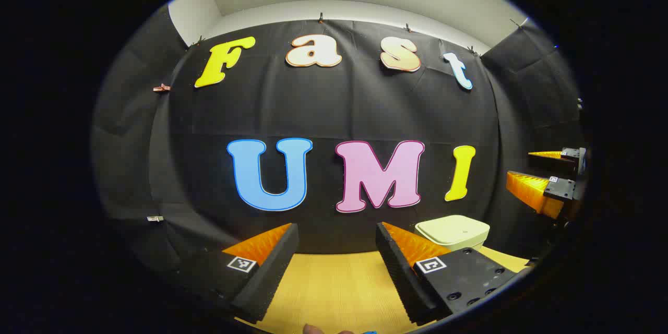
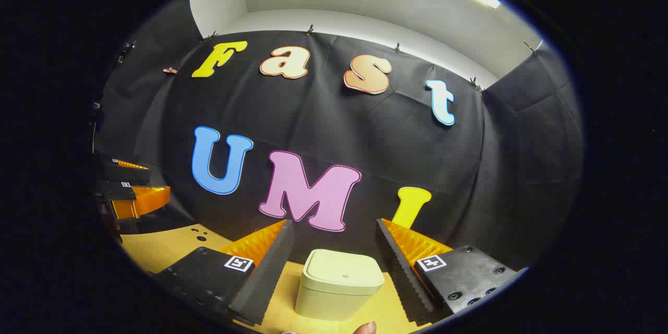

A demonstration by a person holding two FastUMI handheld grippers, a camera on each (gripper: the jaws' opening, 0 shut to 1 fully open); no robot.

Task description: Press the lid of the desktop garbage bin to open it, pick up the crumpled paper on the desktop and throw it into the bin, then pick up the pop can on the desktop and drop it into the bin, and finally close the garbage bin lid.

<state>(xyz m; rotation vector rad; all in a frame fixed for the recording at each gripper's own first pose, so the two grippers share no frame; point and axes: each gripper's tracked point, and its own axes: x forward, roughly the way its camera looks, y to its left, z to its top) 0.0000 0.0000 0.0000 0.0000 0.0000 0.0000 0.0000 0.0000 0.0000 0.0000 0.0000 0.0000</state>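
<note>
You are holding the right gripper (image 2: 334, 250) above the desk (image 2: 156, 250) with its fingers spread apart and gripping nothing, and the garbage bin (image 2: 339, 284) is sitting straight ahead between them, its lid (image 2: 344, 270) lying flat and closed. The left gripper (image 1: 336, 253) is also hanging with its fingers apart and empty, and in the left gripper view the bin (image 1: 453, 231) is standing off to that gripper's right, well beyond its fingers. The step in hand looks to be pressing the lid open, so it would pay to bring one right finger down squarely on the lid's top rather than its edge, pushing straight down so the light bin is not sliding or tipping on the desk. Keeping the left gripper back is leaving the bin free. The crumpled paper and the pop can are not something I can place from here.
</note>
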